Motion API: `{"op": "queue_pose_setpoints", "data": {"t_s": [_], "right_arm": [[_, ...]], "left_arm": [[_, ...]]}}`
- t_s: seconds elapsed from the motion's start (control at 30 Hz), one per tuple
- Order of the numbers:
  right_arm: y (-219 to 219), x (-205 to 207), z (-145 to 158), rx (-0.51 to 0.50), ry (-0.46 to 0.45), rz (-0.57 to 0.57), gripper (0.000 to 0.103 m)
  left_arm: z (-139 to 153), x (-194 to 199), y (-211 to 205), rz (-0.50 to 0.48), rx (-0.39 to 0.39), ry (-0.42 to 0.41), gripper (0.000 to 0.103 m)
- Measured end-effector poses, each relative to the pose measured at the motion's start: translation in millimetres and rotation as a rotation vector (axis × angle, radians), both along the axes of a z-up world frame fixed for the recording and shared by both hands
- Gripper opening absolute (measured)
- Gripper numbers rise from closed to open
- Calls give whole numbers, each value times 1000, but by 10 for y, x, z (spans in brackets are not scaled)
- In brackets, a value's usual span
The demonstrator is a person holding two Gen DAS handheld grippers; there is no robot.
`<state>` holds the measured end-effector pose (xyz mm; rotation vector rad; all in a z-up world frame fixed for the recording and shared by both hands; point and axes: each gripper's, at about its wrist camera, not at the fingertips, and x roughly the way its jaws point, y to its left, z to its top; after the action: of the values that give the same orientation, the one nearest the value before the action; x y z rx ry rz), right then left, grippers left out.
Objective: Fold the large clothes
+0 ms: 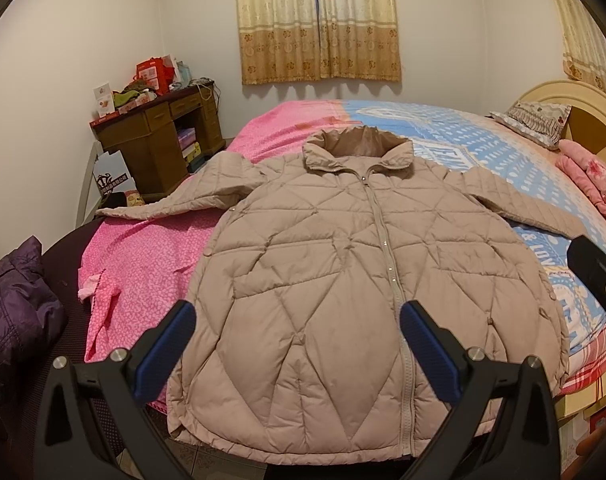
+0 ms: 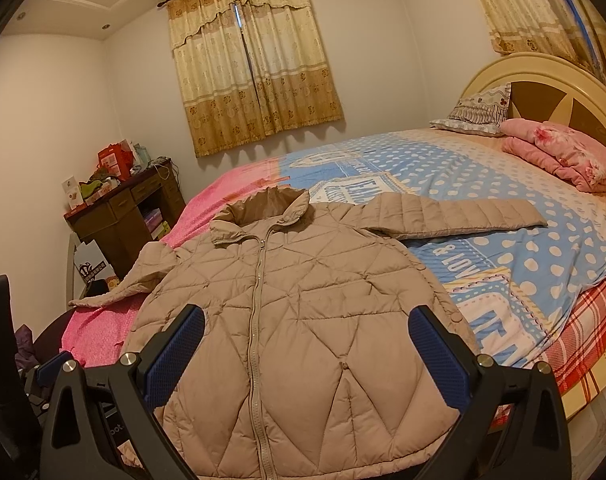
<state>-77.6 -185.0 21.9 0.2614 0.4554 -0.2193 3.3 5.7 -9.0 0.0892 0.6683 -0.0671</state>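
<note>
- A big tan puffy jacket (image 1: 343,280) lies flat on the bed (image 1: 523,168), front side up, with its zipper (image 1: 387,252) closed.
- The collar is at the far end, and the bottom edge hangs a little over the near edge of the bed.
- Both sleeves are spread out. The left sleeve (image 1: 175,196) lies on the pink cover (image 1: 143,248). The right sleeve (image 2: 463,216) lies on the blue dotted cover (image 2: 483,172).
- The left gripper (image 1: 297,354) hangs above the near part of the jacket. Its two blue fingers (image 1: 165,350) are spread wide apart and have nothing between them.
- The right gripper (image 2: 307,356) hangs above the near part of the jacket too. Its blue fingers (image 2: 437,356) are also spread wide, with nothing in them.
- At the far right, by the headboard (image 2: 543,80), there is a pillow (image 2: 475,112) and a folded pink blanket (image 2: 567,156).
- At the far left there is a brown desk (image 1: 159,140). Red boxes (image 1: 153,74) and other small things are piled on top of it. The open shelf of the desk holds some flat boxes (image 1: 189,146), but I cannot tell what they are.
- A white box with black print (image 1: 111,176) stands on the floor beside the desk. I cannot see what is in it.
- A dark purple coat (image 1: 11,304) lies on the near left, off the bed.
- Yellow curtains (image 1: 319,20) hang on the far wall.
</note>
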Motion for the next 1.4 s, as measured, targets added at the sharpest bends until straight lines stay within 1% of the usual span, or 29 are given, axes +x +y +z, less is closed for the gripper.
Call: {"op": "queue_pose_setpoints", "data": {"t_s": [0.83, 1.0, 1.13, 1.3, 1.4], "right_arm": [[-14, -2, -35, 9, 2, -12, 102], [-170, 34, -55, 38, 0, -40, 102], [-343, 99, -103, 35, 2, -75, 102], [-754, 209, -188, 37, 30, -135, 102], [-1103, 279, -271, 87, 59, -176, 102]], "left_arm": [[-6, -1, -3, 2, 0, 5, 103], [-24, 4, 10, 4, 5, 8, 103], [-90, 72, 22, 17, 19, 17, 103], [-232, 229, 38, 35, 29, 52, 103], [-338, 351, 5, 47, 57, 76, 103]]}}
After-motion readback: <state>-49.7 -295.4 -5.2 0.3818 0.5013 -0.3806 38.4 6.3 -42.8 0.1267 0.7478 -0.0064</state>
